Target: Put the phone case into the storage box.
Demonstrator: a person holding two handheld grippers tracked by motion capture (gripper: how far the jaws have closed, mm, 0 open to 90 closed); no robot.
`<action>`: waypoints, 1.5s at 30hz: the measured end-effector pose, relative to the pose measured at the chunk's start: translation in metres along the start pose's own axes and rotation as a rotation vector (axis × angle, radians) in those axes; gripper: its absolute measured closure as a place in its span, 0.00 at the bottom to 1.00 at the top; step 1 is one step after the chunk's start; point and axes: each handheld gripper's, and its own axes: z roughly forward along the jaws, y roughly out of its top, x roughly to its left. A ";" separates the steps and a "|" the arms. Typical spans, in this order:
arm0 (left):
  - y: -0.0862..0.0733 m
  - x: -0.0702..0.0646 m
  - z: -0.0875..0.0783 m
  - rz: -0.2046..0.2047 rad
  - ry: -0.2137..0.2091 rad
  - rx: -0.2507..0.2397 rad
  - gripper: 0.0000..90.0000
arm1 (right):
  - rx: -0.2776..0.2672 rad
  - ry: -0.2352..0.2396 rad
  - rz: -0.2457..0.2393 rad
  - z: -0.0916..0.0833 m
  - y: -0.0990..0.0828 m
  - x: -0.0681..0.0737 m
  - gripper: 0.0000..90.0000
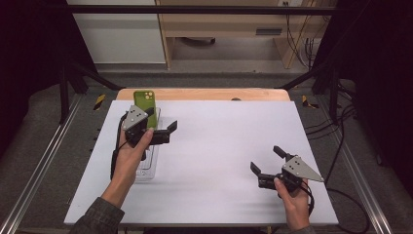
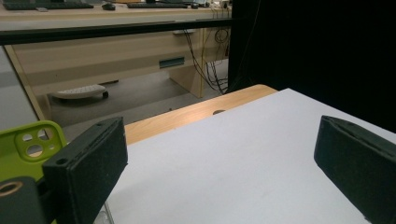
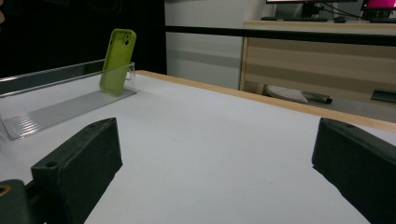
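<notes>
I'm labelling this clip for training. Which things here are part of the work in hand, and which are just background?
In the job:
- green phone case, standing upright at the far end of the clear plastic rack
- left gripper, open, beside the rack
- right gripper, open, apart over the white table

Background:
- wooden desk
- floor cables

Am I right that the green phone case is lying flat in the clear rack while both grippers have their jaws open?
Not quite: the green phone case stands upright at the far end of the clear rack, as the right gripper view shows. Both grippers do have open jaws.
</notes>
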 end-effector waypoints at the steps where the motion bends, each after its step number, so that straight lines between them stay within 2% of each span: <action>1: 0.001 0.000 -0.002 0.002 0.000 -0.002 0.03 | 0.000 0.000 0.000 0.000 0.000 0.000 0.02; 7: 0.002 0.006 -0.010 0.015 -0.021 -0.028 0.03 | 0.000 0.006 -0.003 0.001 -0.001 0.001 0.02; 13: 0.000 0.014 -0.018 0.004 -0.016 -0.038 0.03 | 0.006 0.010 -0.002 0.001 -0.001 0.001 0.02; 21: 0.004 0.013 -0.028 0.008 -0.018 -0.061 0.03 | 0.017 0.008 -0.001 0.002 -0.002 0.001 0.02; 33: 0.006 0.016 -0.050 -0.013 -0.001 -0.123 0.03 | 0.024 0.011 0.004 0.002 -0.003 0.001 0.02; 38: 0.007 0.018 -0.062 -0.005 0.009 -0.138 0.02 | 0.025 0.013 0.003 0.003 -0.003 0.001 0.02; 45: 0.004 0.022 -0.075 0.019 0.035 -0.135 0.02 | 0.026 0.004 0.002 0.002 -0.003 0.001 0.02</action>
